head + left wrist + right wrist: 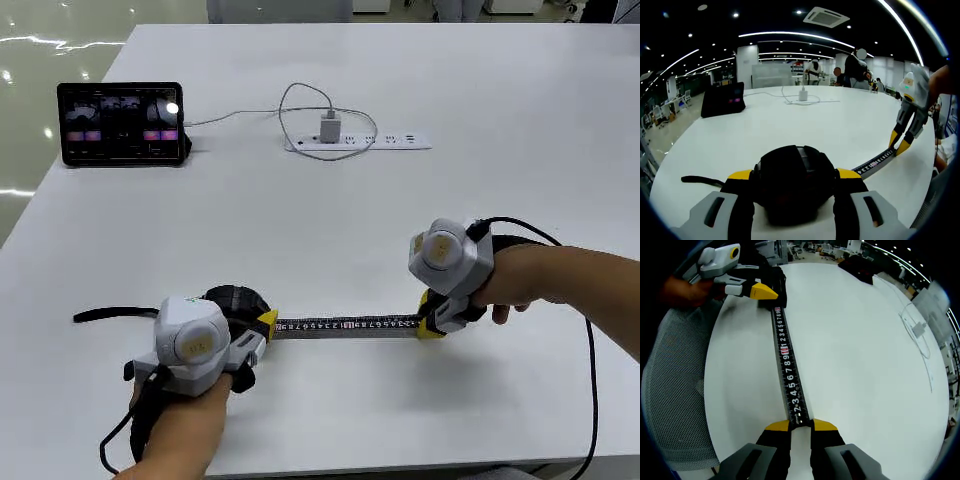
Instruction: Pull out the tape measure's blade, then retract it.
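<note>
At the front edge of the white counter [420,210], nearest the person, the left tongs [258,334] are closed around the black body of the tape measure [236,300]. Their yellow tips press against its two sides, as the left gripper view also shows. A black wrist strap [110,315] lies on the counter just to the left of the case. From the case the blade [345,324] runs out flat along the counter, printed numbers facing up, to the right tongs [430,326]. Those tongs are pinched narrowly on the blade's free end, with the lowest numbers just ahead of their yellow tips in the right gripper view. Farther back, well apart from the tape, a dark tablet [122,123] stands propped with its screen lit. To its right lies a white power strip [385,141] with a charger [331,128] plugged in and a white cord [300,100] looped around it.
</note>
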{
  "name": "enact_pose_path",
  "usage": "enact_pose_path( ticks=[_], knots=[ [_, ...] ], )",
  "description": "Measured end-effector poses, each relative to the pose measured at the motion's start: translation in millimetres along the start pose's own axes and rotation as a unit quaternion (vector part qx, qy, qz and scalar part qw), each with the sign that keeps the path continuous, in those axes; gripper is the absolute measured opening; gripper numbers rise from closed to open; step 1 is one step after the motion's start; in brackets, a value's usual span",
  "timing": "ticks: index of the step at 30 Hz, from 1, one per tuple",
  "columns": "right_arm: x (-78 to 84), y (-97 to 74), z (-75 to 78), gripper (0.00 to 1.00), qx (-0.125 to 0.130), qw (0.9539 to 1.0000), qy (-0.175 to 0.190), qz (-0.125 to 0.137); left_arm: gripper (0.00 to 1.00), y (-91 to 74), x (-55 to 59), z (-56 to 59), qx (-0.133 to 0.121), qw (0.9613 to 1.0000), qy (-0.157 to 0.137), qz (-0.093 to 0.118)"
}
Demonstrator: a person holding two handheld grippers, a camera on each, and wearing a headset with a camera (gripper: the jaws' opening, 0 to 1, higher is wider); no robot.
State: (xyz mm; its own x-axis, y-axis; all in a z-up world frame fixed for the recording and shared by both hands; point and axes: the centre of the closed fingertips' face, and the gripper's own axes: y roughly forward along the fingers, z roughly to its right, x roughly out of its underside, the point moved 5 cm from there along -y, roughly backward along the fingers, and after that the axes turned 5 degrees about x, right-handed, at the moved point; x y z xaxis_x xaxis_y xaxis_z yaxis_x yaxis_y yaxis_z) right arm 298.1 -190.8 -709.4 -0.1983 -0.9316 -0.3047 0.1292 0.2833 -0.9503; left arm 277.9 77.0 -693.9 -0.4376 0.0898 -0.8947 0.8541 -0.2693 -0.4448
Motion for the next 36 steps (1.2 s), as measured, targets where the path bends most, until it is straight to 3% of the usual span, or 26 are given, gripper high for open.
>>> enact_pose_path(
  ticks=[24, 32, 36],
  knots=[
    [-9.5, 1.2, -2.8, 0.10, 0.006, 0.9998, 0.008, 0.015, 0.60, 0.5, -0.5, 0.4, -0.001, 1.0000, 0.002, 0.001],
    [-13.4, 3.1, -4.2, 0.10, 0.005, 0.9999, -0.013, 0.008, 0.60, 0.1, -0.3, 0.9, 0.000, 1.0000, 0.001, 0.000],
    [-14.4, 3.9, -3.8, 0.10, 0.006, 0.9999, 0.007, 0.012, 0.59, -0.1, -0.4, 1.4, 0.000, 1.0000, 0.001, -0.001]
  ],
)
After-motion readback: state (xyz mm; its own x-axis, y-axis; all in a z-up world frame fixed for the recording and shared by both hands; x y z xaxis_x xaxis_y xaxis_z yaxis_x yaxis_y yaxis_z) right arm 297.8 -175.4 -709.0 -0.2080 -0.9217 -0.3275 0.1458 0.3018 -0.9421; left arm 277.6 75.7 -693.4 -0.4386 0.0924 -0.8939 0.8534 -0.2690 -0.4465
